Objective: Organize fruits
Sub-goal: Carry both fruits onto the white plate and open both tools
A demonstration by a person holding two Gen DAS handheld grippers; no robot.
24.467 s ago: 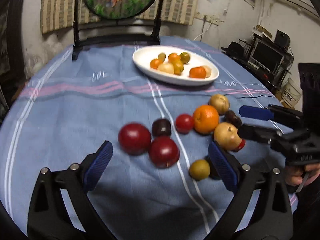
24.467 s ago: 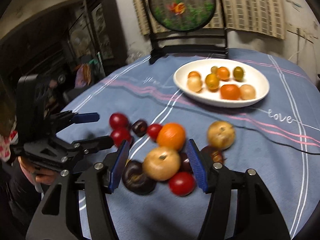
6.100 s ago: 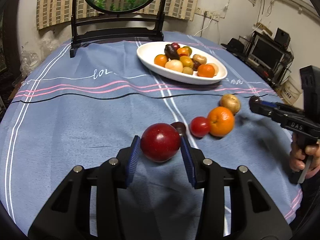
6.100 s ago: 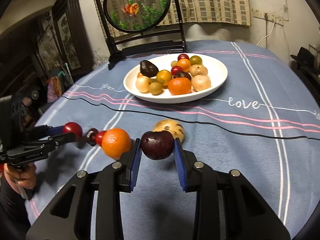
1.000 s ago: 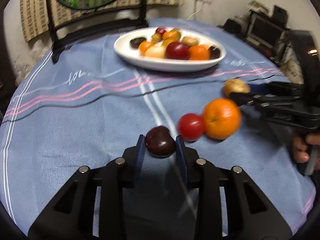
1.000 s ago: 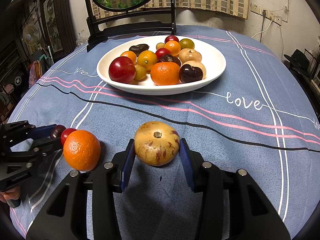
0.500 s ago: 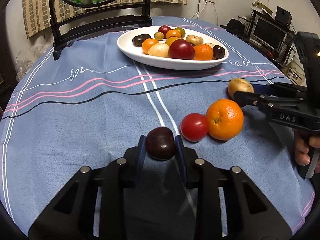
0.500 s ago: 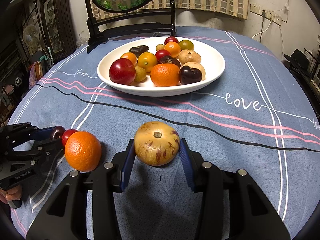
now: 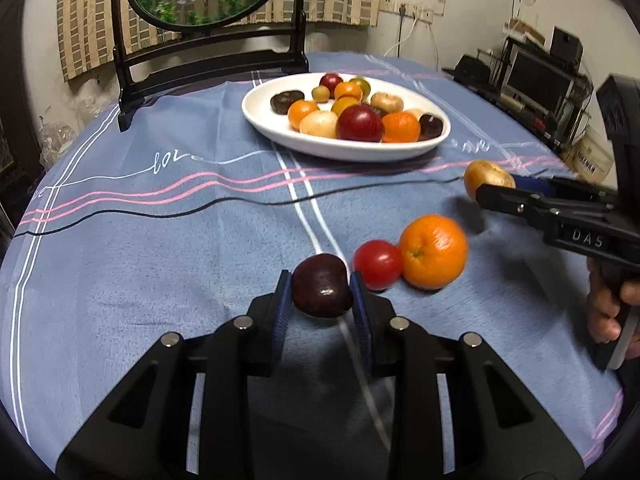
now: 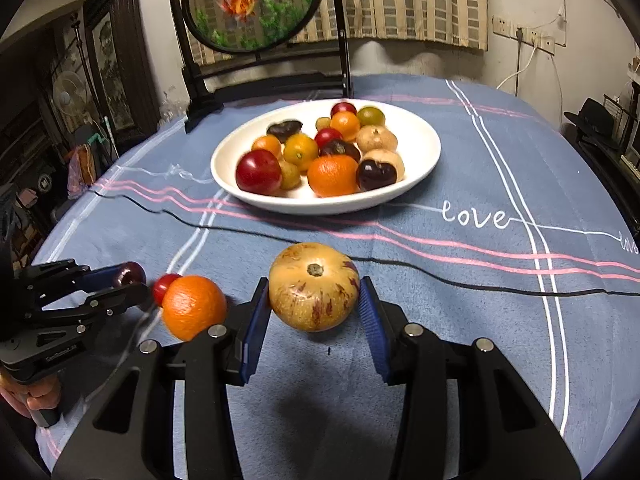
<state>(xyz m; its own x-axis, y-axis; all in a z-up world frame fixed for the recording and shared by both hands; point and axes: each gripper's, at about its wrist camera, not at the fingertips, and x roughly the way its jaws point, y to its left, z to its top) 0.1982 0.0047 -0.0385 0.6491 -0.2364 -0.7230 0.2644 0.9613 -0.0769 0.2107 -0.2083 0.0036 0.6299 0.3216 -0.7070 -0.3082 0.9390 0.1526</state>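
Observation:
My left gripper (image 9: 322, 298) is shut on a dark purple plum (image 9: 322, 285), held just above the blue cloth; it also shows in the right wrist view (image 10: 129, 273). My right gripper (image 10: 314, 304) is shut on a tan speckled fruit (image 10: 314, 286), lifted off the cloth; it also shows in the left wrist view (image 9: 489, 176). An orange (image 9: 434, 251) and a red tomato (image 9: 378, 265) lie together on the cloth between the grippers. A white oval plate (image 10: 424, 142) with several fruits stands farther back.
A dark wooden stand with a round fish picture (image 10: 256, 4) stands at the table's far edge behind the plate. A thin black cable (image 10: 460, 276) crosses the blue tablecloth (image 9: 140, 240) in front of the plate. Shelves and electronics (image 9: 536, 76) stand beyond the right table edge.
Both grippers have lifted their fruit and moved toward the plate. The orange and tomato stay on the cloth.

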